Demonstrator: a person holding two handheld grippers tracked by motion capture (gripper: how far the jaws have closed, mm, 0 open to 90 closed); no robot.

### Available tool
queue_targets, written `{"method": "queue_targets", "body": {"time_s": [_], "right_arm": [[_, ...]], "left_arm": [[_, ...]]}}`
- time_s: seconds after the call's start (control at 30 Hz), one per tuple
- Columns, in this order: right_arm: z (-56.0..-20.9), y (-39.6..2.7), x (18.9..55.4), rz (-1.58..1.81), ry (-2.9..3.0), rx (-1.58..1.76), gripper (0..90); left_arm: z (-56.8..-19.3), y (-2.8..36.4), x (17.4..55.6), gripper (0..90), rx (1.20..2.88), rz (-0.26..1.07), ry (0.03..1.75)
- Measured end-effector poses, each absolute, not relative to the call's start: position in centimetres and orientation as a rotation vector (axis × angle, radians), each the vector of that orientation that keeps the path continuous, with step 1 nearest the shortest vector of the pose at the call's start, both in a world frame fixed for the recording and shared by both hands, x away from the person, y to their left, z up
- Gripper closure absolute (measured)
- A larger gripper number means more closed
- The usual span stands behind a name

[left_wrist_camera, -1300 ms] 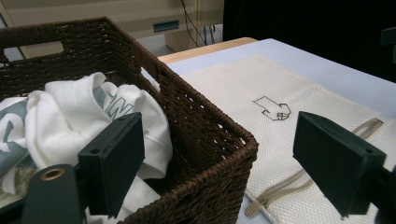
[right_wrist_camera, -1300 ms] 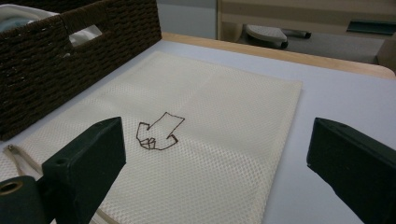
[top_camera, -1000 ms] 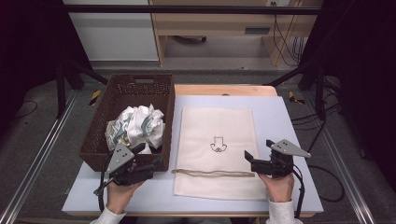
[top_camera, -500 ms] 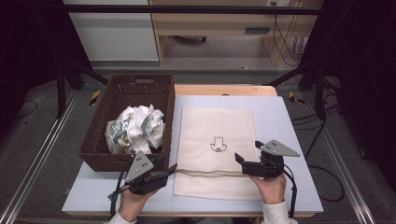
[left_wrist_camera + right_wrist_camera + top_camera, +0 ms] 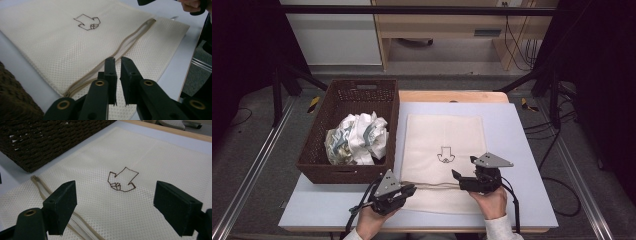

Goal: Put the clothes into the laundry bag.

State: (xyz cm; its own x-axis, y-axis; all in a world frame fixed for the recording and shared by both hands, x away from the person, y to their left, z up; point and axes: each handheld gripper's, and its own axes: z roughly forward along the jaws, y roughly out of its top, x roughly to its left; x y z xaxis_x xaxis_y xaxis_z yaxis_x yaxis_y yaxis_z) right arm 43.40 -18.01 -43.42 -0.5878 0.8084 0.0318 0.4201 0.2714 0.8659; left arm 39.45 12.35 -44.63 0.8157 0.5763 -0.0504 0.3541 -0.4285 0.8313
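Fingers of left gripper (image 5: 118,72) nearly meet, hiding mesh bag's (image 5: 75,42) zipper (image 5: 130,40) beneath.

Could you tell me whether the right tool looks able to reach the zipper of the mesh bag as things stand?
Probably yes. The right tool hovers over the mesh bag with its jaws wide apart, and the zipper runs just below its near jaw. Nothing lies between them; the left tool sits at the zipper's other end.

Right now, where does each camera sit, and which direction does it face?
High view: above the table's near edge, facing forward and down; both hands show, left gripper, right gripper.
Left gripper view: behind its nearly shut jaws, facing the cream mesh zip bag.
Right gripper view: behind its wide-open jaws.
All share the bag's dark outline print.
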Motion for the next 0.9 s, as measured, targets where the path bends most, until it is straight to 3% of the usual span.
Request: {"method": "queue_targets", "body": {"time_s": [0.1,0.4,0.9], "right_arm": [[-44.0,-17.3,43.6,1.241,2.166,1.113,21.7],[-46.1,-14.9,44.0,1.140,2.285,1.080,29.4],[-47.7,-13.7,44.0,0.985,2.421,1.024,53.0]], "left_arm": [[-45.4,11.8,39.5,88.6,2.090,0.284,0.672],[-47.2,10.6,39.7,88.8,2.144,0.249,0.658],[-48.8,10.2,39.9,88.7,2.165,0.232,0.662]]}}
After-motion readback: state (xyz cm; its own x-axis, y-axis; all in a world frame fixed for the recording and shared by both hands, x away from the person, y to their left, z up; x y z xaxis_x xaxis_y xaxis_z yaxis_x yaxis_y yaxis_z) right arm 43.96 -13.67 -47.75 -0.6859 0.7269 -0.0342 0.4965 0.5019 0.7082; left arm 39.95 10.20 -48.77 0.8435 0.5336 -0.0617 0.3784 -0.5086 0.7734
